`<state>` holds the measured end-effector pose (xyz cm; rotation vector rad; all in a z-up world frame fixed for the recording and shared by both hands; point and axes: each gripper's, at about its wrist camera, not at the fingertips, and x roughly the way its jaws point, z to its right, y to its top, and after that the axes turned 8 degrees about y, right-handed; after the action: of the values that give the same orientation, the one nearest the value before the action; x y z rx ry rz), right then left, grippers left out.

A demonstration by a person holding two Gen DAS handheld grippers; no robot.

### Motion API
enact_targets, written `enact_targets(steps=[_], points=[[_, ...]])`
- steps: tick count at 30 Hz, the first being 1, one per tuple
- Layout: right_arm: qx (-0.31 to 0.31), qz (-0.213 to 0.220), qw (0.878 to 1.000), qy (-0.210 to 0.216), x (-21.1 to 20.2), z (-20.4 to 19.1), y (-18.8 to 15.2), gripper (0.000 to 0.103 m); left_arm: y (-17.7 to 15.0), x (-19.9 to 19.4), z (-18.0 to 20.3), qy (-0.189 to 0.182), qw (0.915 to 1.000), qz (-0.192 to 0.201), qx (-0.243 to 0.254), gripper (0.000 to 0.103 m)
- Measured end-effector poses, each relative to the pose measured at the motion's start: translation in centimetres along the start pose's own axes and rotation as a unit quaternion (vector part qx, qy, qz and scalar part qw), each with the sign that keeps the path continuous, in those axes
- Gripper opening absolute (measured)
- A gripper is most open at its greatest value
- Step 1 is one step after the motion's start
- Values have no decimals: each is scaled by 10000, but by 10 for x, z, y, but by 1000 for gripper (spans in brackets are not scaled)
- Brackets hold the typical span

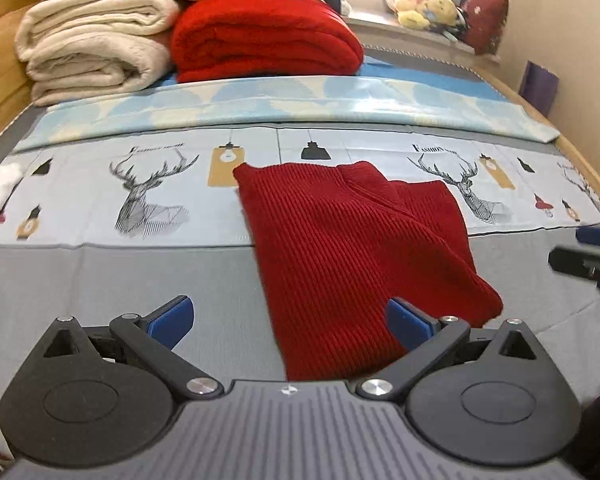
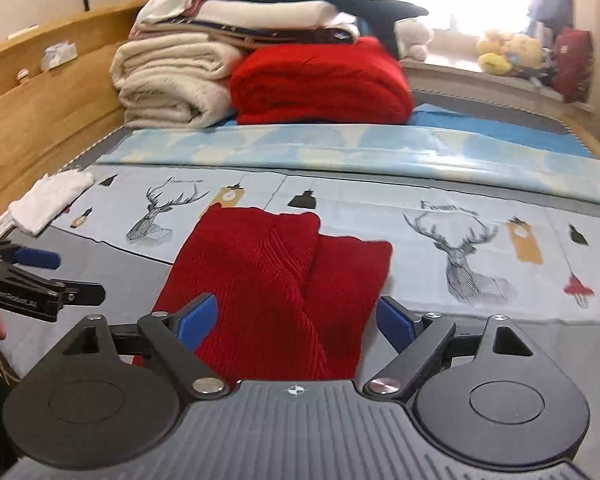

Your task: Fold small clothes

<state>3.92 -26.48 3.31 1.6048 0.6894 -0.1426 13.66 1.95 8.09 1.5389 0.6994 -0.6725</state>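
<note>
While both grippers, left gripper (image 1: 288, 318) and right gripper (image 2: 298, 320), gape empty: red knit garment (image 1: 340, 240), centre frame, partly folded; next fold needs regrasp.

Dark red ribbed garment (image 1: 340, 248) on pale blue, stag-printed sheet (image 1: 148, 200); blue-padded jaws

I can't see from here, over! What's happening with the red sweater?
Left gripper open, right gripper open. Red sweater lies folded on bed, released. Nothing blocking.
</note>
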Motion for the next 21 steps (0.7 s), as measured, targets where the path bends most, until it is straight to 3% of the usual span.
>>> enact_targets(steps=[9,12,15,21], points=[[455,231,9986,-145,-13,-13,-48,90,-62,-10,11,314,9987,217,-342,103],[579,160,9979,-247,-7,-15,-63,90,-68,-10,22,126,9992,261,-271,103],[292,104,9992,-268,0,-26,-63,90,-70,-9,33,234,9989,374,127,103],[-87,96,9990,-433,13,-36,-64,90,-69,-1,29,71,9993,369,36,103]])
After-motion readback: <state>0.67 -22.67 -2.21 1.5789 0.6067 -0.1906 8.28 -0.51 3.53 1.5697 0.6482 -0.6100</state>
